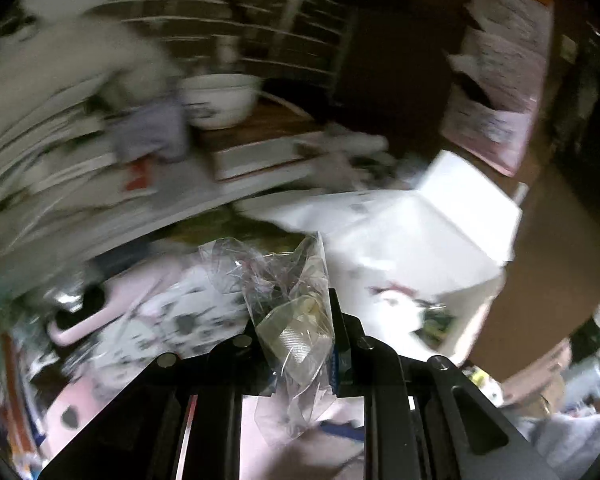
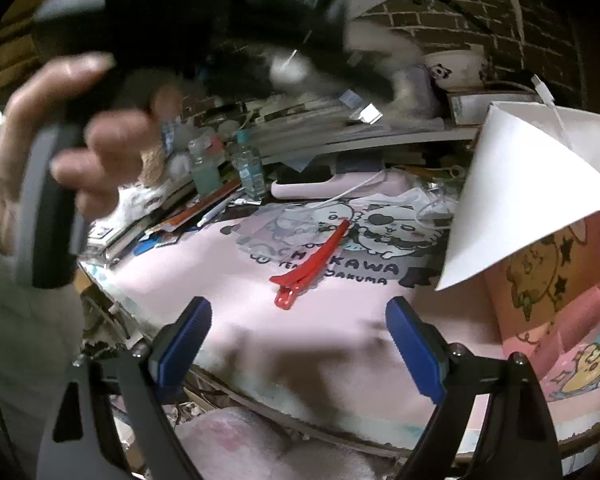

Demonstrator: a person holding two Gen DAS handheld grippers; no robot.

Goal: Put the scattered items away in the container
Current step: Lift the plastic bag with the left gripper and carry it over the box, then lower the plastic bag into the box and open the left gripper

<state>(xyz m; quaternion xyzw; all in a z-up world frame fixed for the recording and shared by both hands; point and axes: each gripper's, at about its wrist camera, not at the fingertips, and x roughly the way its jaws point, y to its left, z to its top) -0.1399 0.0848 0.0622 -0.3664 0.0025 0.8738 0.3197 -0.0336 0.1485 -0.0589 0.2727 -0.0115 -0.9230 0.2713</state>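
My left gripper is shut on a crumpled clear plastic packet and holds it above the pink printed mat. The white box with open flaps lies just ahead to the right. In the right wrist view my right gripper is open and empty over the pink mat. A red hair clip lies on the mat ahead of it. The box's white flap stands at the right. The hand with the left gripper shows at the upper left, blurred.
Stacked books and papers and a white bowl sit at the back. Small bottles, a pink handled item and a white cable lie at the mat's far edge. A pink cartoon box is at the right.
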